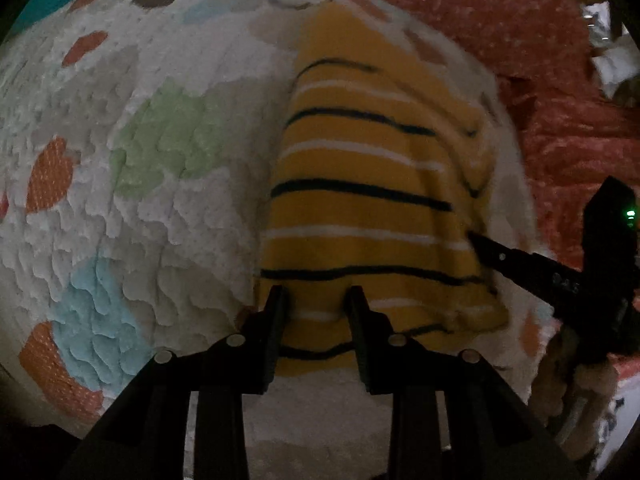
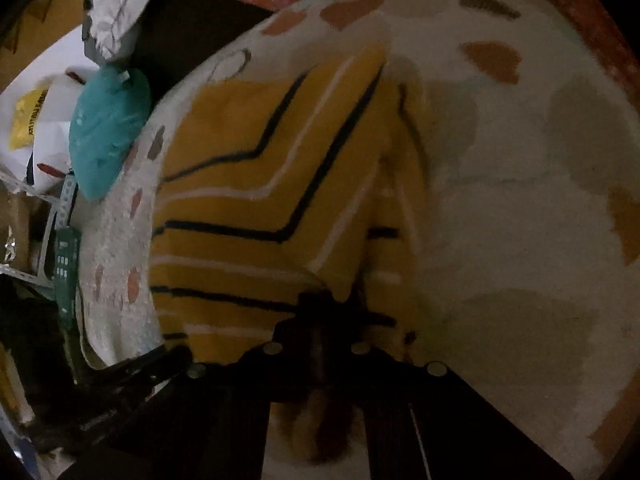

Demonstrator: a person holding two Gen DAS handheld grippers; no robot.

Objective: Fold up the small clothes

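A small yellow garment point(image 1: 360, 216) with dark and white stripes lies on a white blanket point(image 1: 160, 200) printed with coloured patches. My left gripper point(image 1: 316, 300) is open, its two fingers resting on the garment's near hem with cloth between them. My right gripper point(image 1: 476, 238) comes in from the right and its tip meets the garment's right edge. In the right wrist view the right gripper point(image 2: 332, 300) is shut on a folded-over flap of the yellow garment point(image 2: 256, 208), lifted off the blanket point(image 2: 500, 220). The left gripper's point(image 2: 176, 354) fingers show dark at the lower left.
A red dotted cloth point(image 1: 540, 80) lies beyond the blanket. A teal bundle point(image 2: 108, 136), white paper and bags point(image 2: 112, 8) and a cardboard box lie at the blanket's edge in the right wrist view.
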